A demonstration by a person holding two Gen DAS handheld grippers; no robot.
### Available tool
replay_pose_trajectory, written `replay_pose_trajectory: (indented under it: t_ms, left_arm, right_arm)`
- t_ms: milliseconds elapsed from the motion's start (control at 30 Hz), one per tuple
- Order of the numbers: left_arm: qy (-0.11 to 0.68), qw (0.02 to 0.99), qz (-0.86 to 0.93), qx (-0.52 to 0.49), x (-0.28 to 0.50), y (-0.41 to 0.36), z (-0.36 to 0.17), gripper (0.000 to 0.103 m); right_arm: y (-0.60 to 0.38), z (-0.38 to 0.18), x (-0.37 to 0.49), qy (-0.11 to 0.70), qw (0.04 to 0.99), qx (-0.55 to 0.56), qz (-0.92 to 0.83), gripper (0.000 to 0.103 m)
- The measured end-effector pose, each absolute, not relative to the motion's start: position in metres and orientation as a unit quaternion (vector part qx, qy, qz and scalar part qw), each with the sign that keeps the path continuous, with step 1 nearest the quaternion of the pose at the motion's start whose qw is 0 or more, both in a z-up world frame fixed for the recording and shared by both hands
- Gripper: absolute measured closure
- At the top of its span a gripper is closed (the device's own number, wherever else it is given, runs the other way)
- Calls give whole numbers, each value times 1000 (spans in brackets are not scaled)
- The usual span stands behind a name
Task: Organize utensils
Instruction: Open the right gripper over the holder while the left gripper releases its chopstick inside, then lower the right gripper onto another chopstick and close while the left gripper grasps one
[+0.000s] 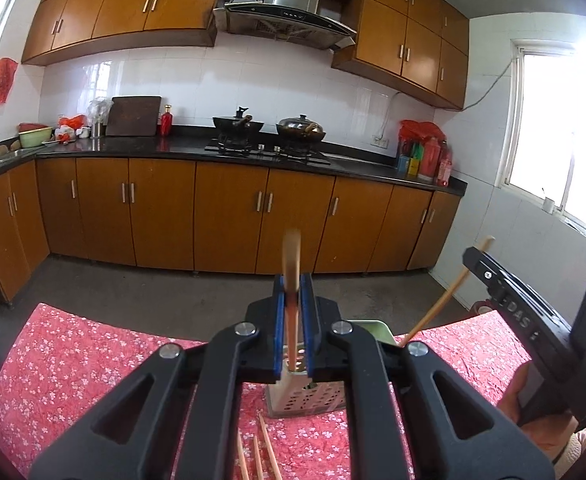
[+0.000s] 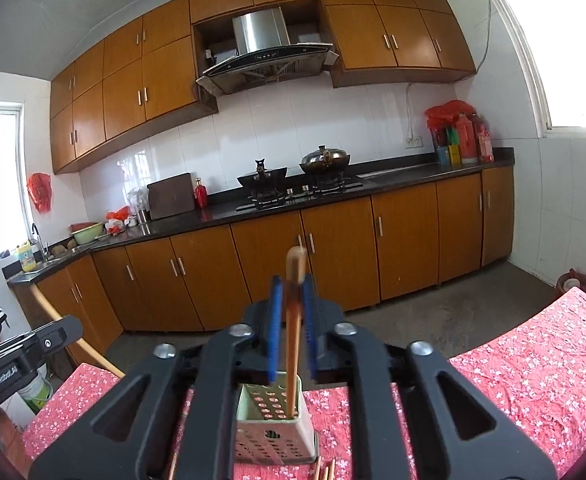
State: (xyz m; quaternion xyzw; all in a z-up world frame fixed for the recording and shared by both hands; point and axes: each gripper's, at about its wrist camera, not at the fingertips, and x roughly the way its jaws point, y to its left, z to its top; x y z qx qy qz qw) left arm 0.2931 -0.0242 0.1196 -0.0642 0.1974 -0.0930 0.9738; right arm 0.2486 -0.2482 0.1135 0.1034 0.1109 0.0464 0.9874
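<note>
Both grippers hold a chopstick upright over the perforated holder on the red floral tablecloth.

At the centre of the left wrist view, the left gripper [image 1: 293, 320] pinches a chopstick [image 1: 292, 264] between its blue pads, the lower end dipping into the metal holder [image 1: 313, 400] at lower centre. In the right wrist view the right gripper [image 2: 292, 320] has its pads slightly apart around a second chopstick [image 2: 294, 320], whose tip stands inside the holder [image 2: 269, 436]. Loose chopsticks [image 1: 259, 456] lie on the tablecloth [image 1: 73, 360] at the bottom edge, just in front of the holder.
</note>
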Motion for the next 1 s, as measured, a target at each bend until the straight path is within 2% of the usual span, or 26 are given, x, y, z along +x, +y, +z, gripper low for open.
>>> replay_pose_trajectory:
  t_ms: [67,267,400,500,667,767,1000]
  left_arm:
    - [194,975,-89,-66,287,-20,122,88]
    - [179,978,-74,-82,257,-3,129,82]
    - [174,980,-59,-77,226,12,125,75]
    - [192,978,-40,-65,204,23,103,74]
    - [276,960,-24,-48,183,38,34,74]
    - [321,946,-19,-38,174,40,-4,74]
    - [377,924,-31,-51,162,39,-51,74]
  right_arm:
    - [-252,118,243,108,988,105,44,74]
    - [-260,126,212,109,988,103,33,73]
    - [-269,113,188,140,985,102,21,70]
    - [-269,82,177,200,975,91,24,70]
    - [-263,-1,170,329,940,85,40,70]
    - [-255,-44,166,388,916,87,49,77]
    - [-241,-78,158,426,900,76,58,78]
